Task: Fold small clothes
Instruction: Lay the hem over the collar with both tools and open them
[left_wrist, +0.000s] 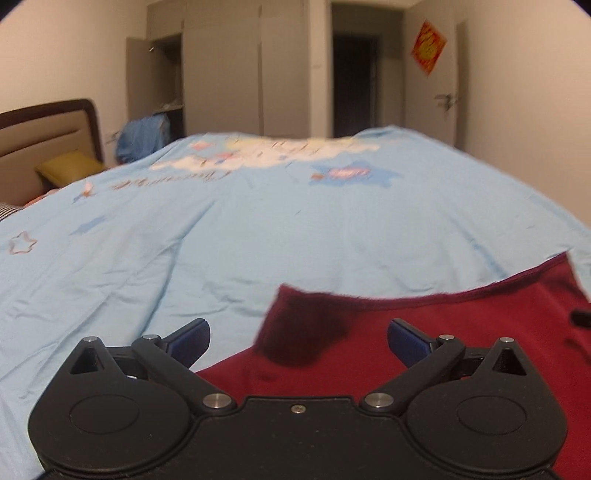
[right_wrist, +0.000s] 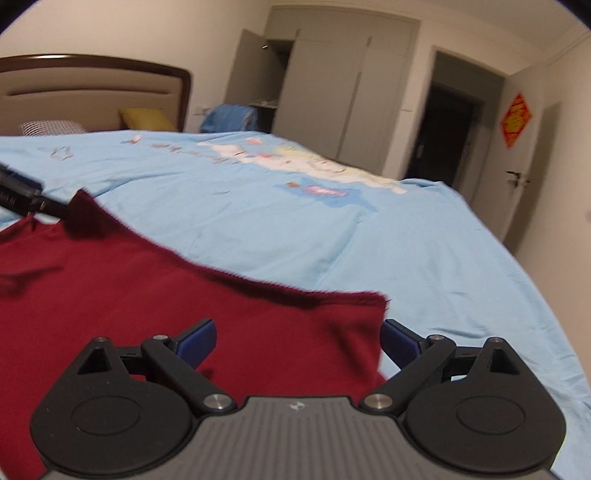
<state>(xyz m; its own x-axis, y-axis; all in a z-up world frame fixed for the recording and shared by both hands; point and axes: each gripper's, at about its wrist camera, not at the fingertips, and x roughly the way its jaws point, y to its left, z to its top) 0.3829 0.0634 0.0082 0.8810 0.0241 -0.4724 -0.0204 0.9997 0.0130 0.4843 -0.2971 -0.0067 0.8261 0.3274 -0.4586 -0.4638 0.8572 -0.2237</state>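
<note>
Dark red garment (right_wrist: 166, 295) lies flat on the near part of the light blue bedspread (right_wrist: 295, 221). Left gripper (left_wrist: 298, 341) and right gripper (right_wrist: 297, 341), both spread wide and empty, should each pinch one far corner squarely before folding.

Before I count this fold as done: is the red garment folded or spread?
Partly folded: red garment lies mostly flat on the blue bedspread, one corner turned up. Layers underneath: cannot tell.

text: none legible | bedspread (left_wrist: 295, 221) script print near headboard-side edge: blurred, unreadable | red-gold door sign (left_wrist: 428, 48): characters too blurred | star badge lettering on bedspread: unreadable
</note>
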